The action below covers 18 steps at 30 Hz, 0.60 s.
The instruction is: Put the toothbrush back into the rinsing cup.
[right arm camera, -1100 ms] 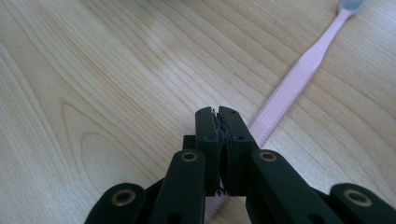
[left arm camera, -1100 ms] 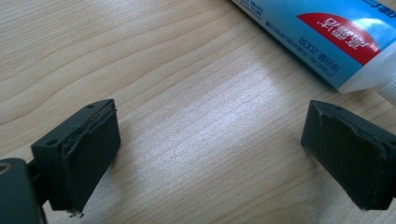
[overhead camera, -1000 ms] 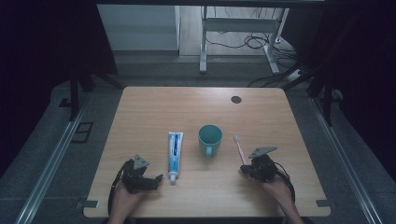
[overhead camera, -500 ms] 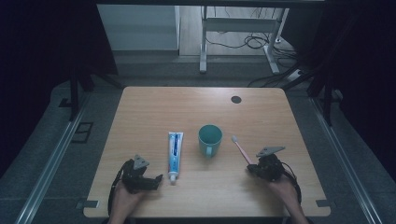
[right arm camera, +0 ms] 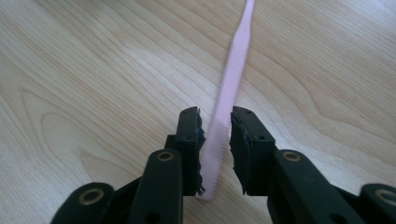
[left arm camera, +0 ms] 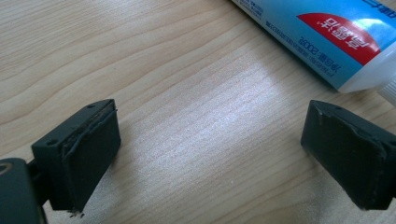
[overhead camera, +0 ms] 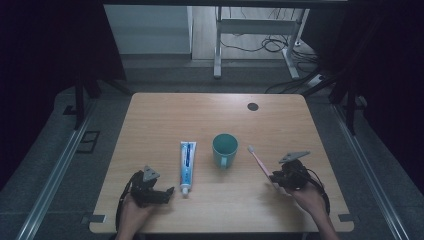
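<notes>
The right gripper (right arm camera: 215, 140) has its black jaws set around the handle of a pink toothbrush (right arm camera: 229, 100); they have just been easing apart, and in the right gripper view a thin gap shows on each side of the handle, so the pads no longer press it. That handle is a slim, flat plastic strip with a finely ridged edge, running straight out ahead of the jaws over the pale wood-grain table (right arm camera: 93, 70); its far end is cut off at the top of that view, and its near end is hidden low between the jaws. In the high view the right gripper (overhead camera: 276, 179) sits at the brush's tail while the white bristled head points away from it, toward the rounded teal mug (overhead camera: 225, 148) off to its left, handle facing the person. The left gripper (left arm camera: 210, 154) stands with its jaws wide apart and bare wood between the square, rubbery, slightly frayed pads. Just ahead and to its right lies the toothpaste tube (left arm camera: 322, 37), glossy blue and white with a red patch of print; its cap is cropped at the frame's edge. In the dim high view the left gripper (overhead camera: 167, 192) is hard to make out in detail.
</notes>
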{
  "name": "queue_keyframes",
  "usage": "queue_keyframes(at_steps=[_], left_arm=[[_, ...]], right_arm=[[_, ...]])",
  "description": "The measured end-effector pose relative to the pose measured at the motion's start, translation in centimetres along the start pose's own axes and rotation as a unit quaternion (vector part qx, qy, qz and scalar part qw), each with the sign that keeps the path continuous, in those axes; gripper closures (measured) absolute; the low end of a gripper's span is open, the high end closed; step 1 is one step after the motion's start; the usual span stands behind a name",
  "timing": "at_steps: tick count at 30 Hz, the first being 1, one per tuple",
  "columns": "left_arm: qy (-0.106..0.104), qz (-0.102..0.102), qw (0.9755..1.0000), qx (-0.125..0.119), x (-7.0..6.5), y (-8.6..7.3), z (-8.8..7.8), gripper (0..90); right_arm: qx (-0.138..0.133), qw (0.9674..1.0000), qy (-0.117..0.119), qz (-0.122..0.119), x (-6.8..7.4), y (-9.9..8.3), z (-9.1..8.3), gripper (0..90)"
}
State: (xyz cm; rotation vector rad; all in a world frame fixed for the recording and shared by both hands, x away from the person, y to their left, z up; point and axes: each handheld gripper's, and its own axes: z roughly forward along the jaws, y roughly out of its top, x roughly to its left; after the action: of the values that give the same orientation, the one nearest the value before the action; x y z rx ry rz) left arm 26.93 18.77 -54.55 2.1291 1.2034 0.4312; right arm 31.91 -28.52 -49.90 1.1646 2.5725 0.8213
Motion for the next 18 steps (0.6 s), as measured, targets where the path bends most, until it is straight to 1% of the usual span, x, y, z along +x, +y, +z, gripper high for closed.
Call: queue_keyframes(at_steps=[4,10,13,18], left_arm=[[0.0,0.0,1.0,0.0,0.0,0.0,0.0,4.9],[0.0,-0.001,1.0,0.0,0.0,0.0,0.0,4.9],[0.0,0.0,1.0,0.0,0.0,0.0,0.0,4.9],[0.0,0.0,1.0,0.0,0.0,0.0,0.0,4.9]], right_arm=[[0.017,0.9998,-0.001,0.002,-0.4,0.4,0.0,69.8],[0.045,0.9989,0.009,0.009,-0.6,1.5,0.3,67.8],[0.061,0.9979,0.014,0.013,-0.7,2.2,0.6,65.8],[0.09,0.9957,0.013,0.015,-0.8,3.4,1.1,64.6]])
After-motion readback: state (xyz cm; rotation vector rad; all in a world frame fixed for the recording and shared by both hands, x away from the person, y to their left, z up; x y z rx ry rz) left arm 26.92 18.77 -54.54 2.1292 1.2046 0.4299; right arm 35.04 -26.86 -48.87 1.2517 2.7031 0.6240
